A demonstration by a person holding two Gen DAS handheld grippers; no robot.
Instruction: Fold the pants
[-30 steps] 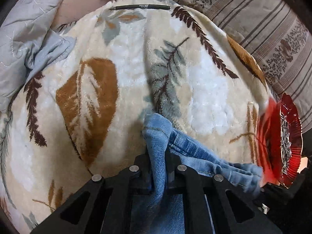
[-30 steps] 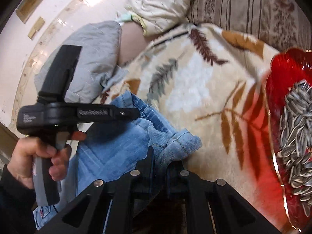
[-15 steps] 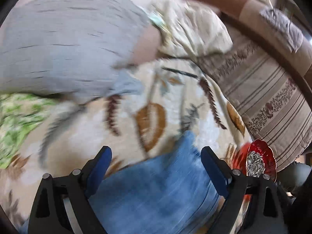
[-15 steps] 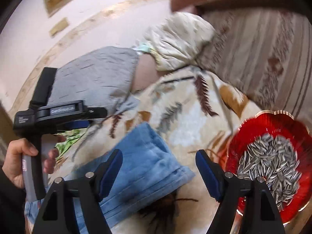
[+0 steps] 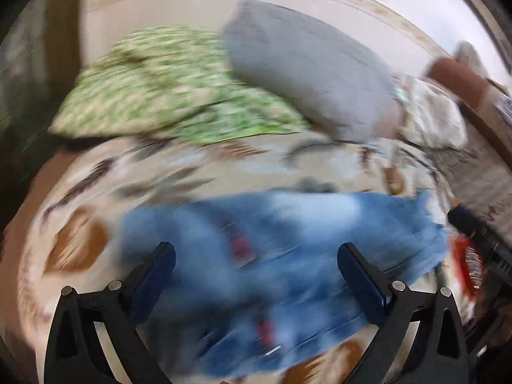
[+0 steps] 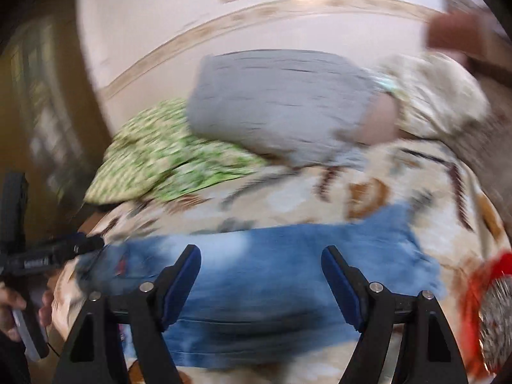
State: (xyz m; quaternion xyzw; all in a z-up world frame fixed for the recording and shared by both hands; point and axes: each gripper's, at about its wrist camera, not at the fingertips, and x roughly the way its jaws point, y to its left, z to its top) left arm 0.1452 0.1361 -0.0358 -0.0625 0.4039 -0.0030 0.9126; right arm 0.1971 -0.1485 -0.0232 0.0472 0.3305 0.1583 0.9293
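Jeans (image 6: pixel 272 291) flat, left tool (image 6: pixel 48 256) right-view only

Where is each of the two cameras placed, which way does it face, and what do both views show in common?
Left wrist: sits on the left gripper, facing forward and down at the jeans on the leaf-print blanket; its own two open fingers show.
Right wrist: sits on the right gripper, facing the same jeans; its open fingers show, and at the left edge the person's left hand holding the other gripper.
Shared: jeans, blanket, green pillow, grey pillow, red dish. Both views are motion-blurred.
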